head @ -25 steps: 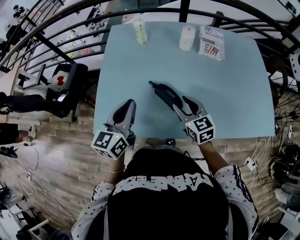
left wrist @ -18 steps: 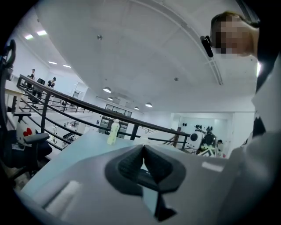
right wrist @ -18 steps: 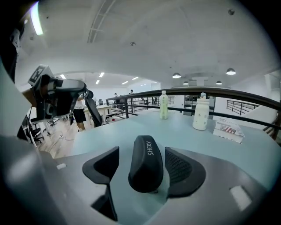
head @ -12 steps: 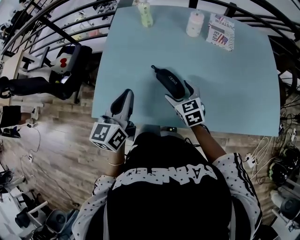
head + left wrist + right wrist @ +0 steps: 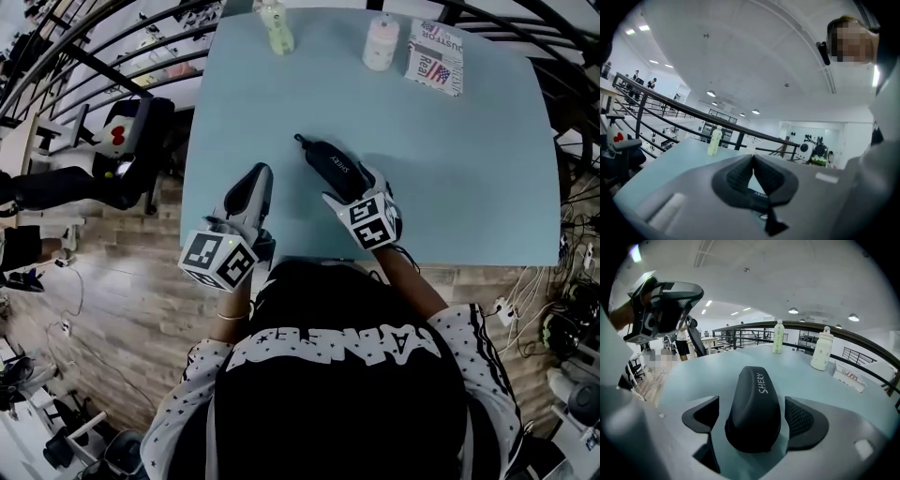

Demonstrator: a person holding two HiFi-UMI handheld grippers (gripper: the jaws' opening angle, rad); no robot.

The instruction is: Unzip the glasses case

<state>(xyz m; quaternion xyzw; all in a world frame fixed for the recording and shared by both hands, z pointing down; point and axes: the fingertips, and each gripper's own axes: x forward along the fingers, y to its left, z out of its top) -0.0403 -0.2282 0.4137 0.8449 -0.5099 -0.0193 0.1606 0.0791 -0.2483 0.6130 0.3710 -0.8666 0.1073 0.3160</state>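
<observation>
Head view: a pale blue bench (image 5: 469,169) stands on a wood-look floor (image 5: 122,309). At its far edge are a pale green bottle (image 5: 277,28), a white container (image 5: 380,45) and a printed box (image 5: 436,58), all well apart from the work. The black glasses case (image 5: 330,164) lies near the middle of the bench. Its long axis runs on a diagonal, with the slim end and its pull pointing up-left and away from the person and the broad end towards the right gripper (image 5: 356,187). That gripper straddles the broad end. The left gripper (image 5: 258,176) is just beside the case on its left, apart from it.

Left gripper view: the jaws are pressed together at their tips with nothing between them. Past them the bench runs to the bottle and to a black railing (image 5: 740,127) in a bright white hall with ceiling lights.

Right gripper view: the jaws are spread wide and have just been opening. The rounded near end of the case sits between them, and the pads do not press on it. The case's length runs straight away from the camera towards the far edge, white lettering on top.
</observation>
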